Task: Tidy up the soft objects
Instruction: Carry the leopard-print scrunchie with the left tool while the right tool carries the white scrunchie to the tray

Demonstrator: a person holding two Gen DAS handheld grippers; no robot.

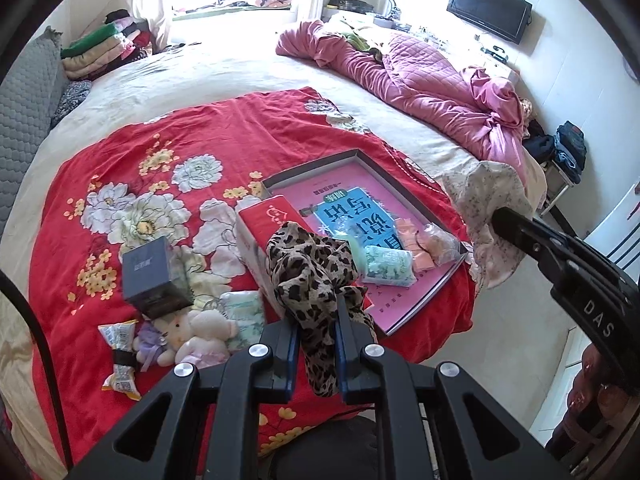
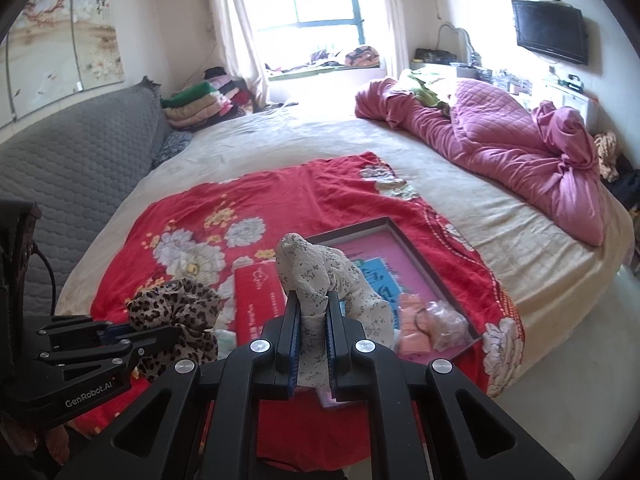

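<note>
Leopard scarf (image 1: 308,268) above red box (image 1: 264,220)

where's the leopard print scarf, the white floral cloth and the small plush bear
leopard print fabric scarf (image 1: 308,268), left wrist view, on the bunched folds above the jaws
white floral-print soft cloth (image 2: 316,280), right wrist view, on the bunched part above the jaws
small cream plush bear (image 1: 200,330), left wrist view, on its head

Daylight is pouring through the curtained window (image 2: 316,4) ahead of me. A wide bed (image 2: 304,136) is filling the room, a grey quilted headboard (image 2: 76,160) running along its left. A dark television (image 2: 550,30) is hanging on the pale right wall, a flower painting (image 2: 60,48) on the left.
</note>
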